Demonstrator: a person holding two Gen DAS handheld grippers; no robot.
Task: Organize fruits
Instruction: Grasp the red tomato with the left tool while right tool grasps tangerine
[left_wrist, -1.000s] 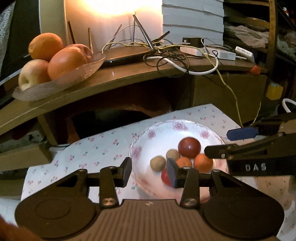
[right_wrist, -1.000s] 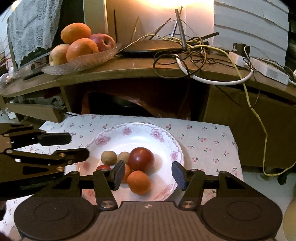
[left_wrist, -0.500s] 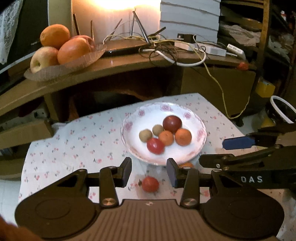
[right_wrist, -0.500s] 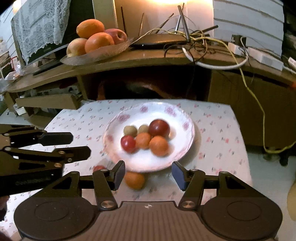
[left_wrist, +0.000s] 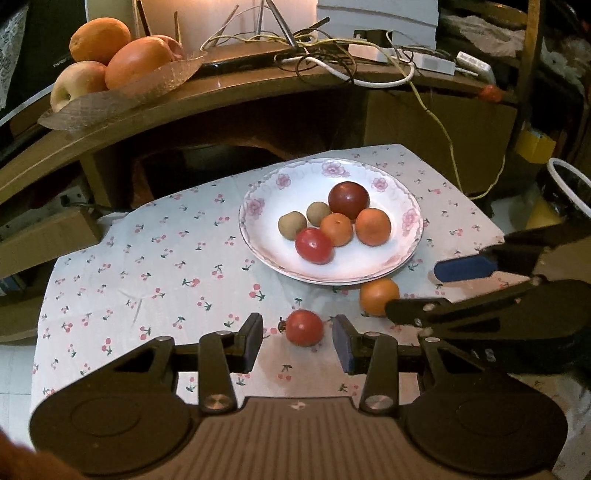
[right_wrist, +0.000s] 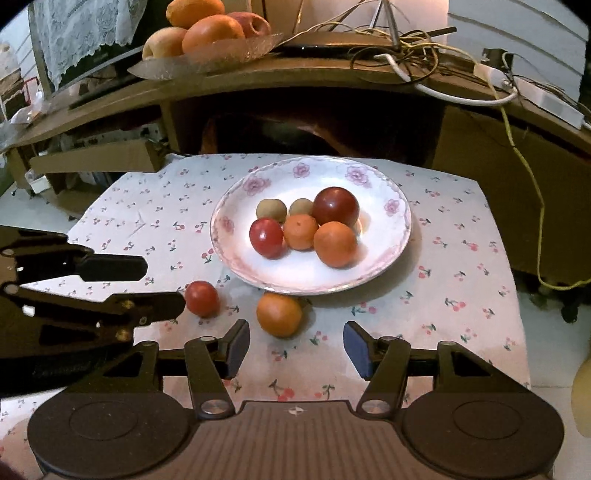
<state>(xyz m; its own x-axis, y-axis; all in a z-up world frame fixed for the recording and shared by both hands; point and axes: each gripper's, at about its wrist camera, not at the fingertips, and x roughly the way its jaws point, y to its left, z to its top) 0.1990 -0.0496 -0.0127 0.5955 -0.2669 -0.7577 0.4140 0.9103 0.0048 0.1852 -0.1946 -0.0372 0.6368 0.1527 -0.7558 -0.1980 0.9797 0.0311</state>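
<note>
Wood shelf w/ cables, lit wall

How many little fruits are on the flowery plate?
6: two brown ones at the back, a dark red one, two orange ones, and a red one at the left.

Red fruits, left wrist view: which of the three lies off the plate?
The small red fruit on the cherry-print cloth, just ahead of the left tool; the other two sit on the plate.

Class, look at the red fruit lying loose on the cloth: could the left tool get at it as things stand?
Probably yes. The red fruit lies just ahead of the open left tool, nothing between them.
</note>
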